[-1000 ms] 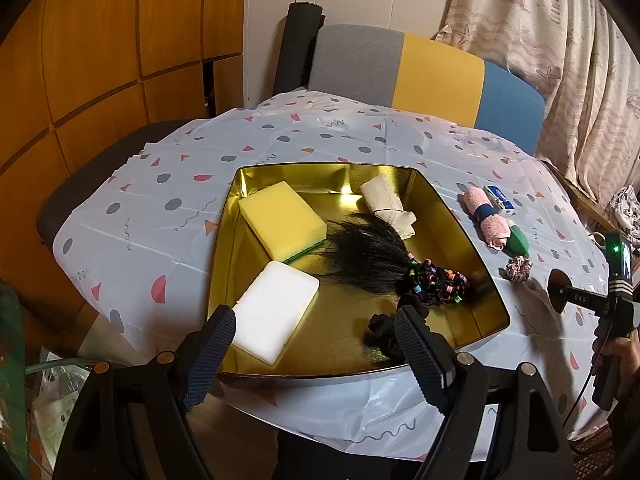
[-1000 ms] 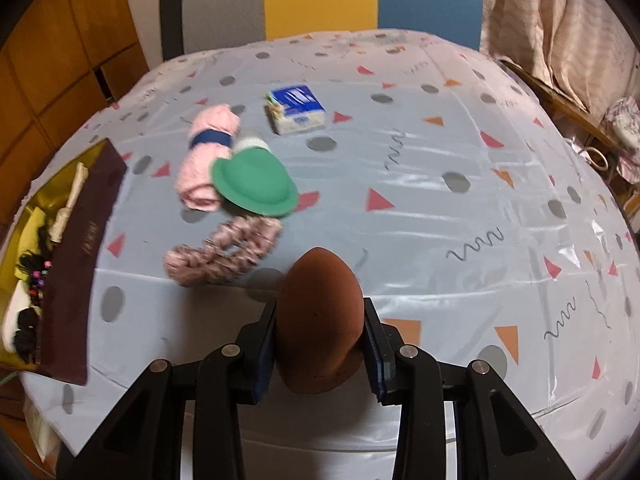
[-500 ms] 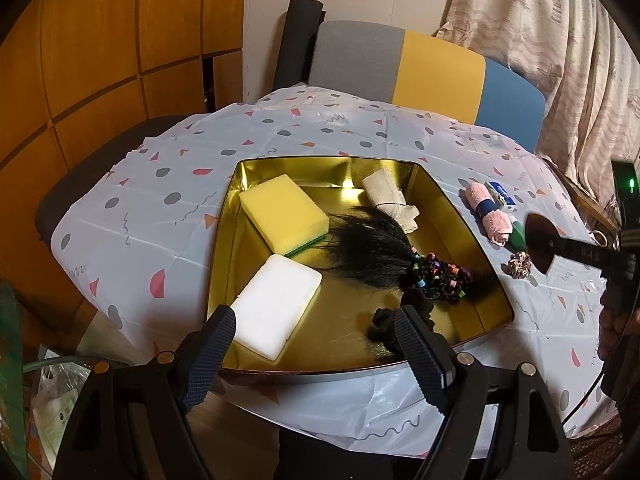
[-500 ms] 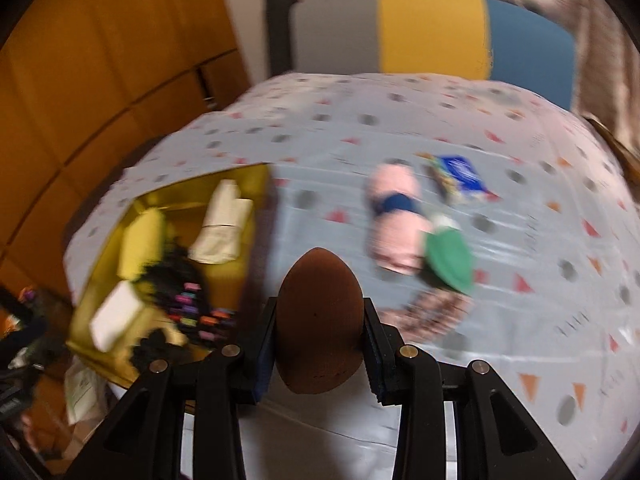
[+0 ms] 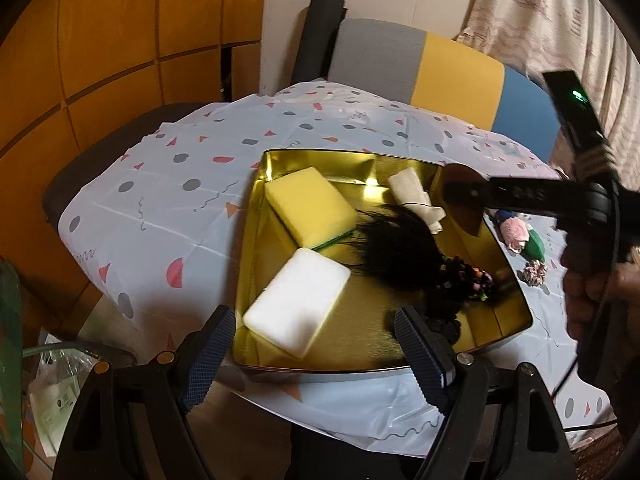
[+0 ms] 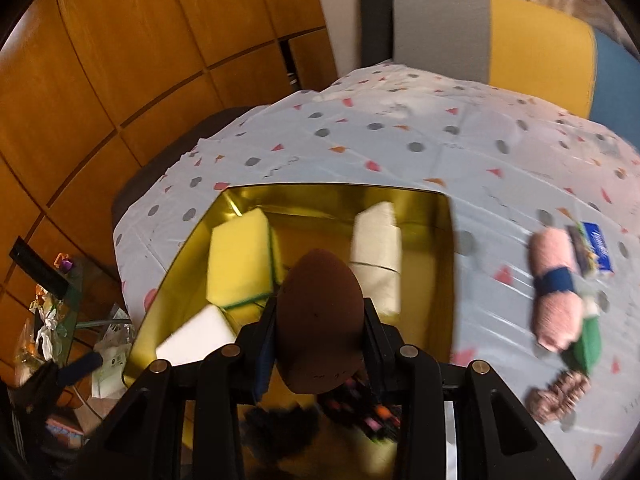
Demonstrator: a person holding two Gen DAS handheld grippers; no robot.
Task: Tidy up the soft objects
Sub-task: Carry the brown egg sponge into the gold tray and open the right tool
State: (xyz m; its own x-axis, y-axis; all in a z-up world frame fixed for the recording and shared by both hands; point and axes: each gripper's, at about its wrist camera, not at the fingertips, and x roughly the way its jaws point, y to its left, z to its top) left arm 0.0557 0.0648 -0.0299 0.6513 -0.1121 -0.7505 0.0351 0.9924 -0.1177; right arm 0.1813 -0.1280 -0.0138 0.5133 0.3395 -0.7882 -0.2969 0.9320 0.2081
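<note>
A gold tray [image 5: 256,240] on the patterned tablecloth holds a yellow sponge [image 5: 308,208], a white sponge [image 5: 296,300], a cream cloth [image 5: 416,196], a black hair tuft with coloured beads [image 5: 404,252] and a black scrunchie [image 5: 444,324]. My right gripper [image 6: 320,320] is shut on a brown egg-shaped sponge [image 6: 320,320] and hangs over the tray's right half; it shows in the left wrist view [image 5: 460,196]. My left gripper [image 5: 316,344] is open and empty at the tray's near edge.
Right of the tray lie a pink rolled cloth [image 6: 556,288], a green puff [image 6: 588,344], a mauve scrunchie [image 6: 556,396] and a blue tissue pack [image 6: 596,252]. A chair [image 5: 420,68] stands behind the table. Wooden panels [image 5: 120,40] are at the left.
My right gripper has swung left with the brown sponge, from over the bare tablecloth to above the gold tray. The left gripper has stayed open and drifted slightly.
</note>
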